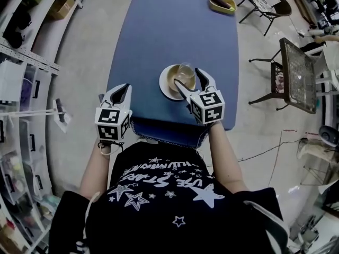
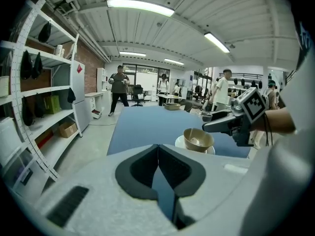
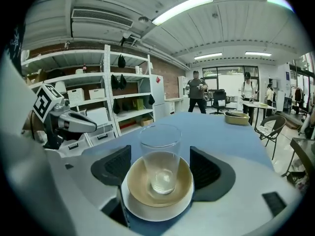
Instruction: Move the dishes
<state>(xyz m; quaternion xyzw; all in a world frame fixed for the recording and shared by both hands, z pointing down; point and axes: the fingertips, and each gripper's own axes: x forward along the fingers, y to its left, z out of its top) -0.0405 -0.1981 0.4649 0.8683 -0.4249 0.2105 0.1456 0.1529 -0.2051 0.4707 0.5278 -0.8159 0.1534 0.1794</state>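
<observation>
A white plate [image 1: 165, 88] lies on the blue table [image 1: 159, 30] near its front edge, with a tan bowl [image 1: 172, 75] on it and a clear empty glass [image 1: 185, 71] standing upright in the bowl. My right gripper [image 1: 187, 77] is open, its jaws either side of this stack; in the right gripper view the glass [image 3: 160, 156], bowl [image 3: 138, 181] and plate [image 3: 147, 213] sit between the two pads [image 3: 115, 166]. My left gripper [image 1: 122, 88] is shut and holds nothing, at the table's front left corner. Its view shows the bowl [image 2: 198, 138] and the right gripper [image 2: 211, 127].
An olive dish [image 1: 222, 3] sits at the table's far right corner. Chairs [image 1: 267, 4] and a small side table [image 1: 297, 74] stand to the right, storage shelves [image 1: 21, 62] to the left. People [image 2: 118, 85] stand in the room beyond the table.
</observation>
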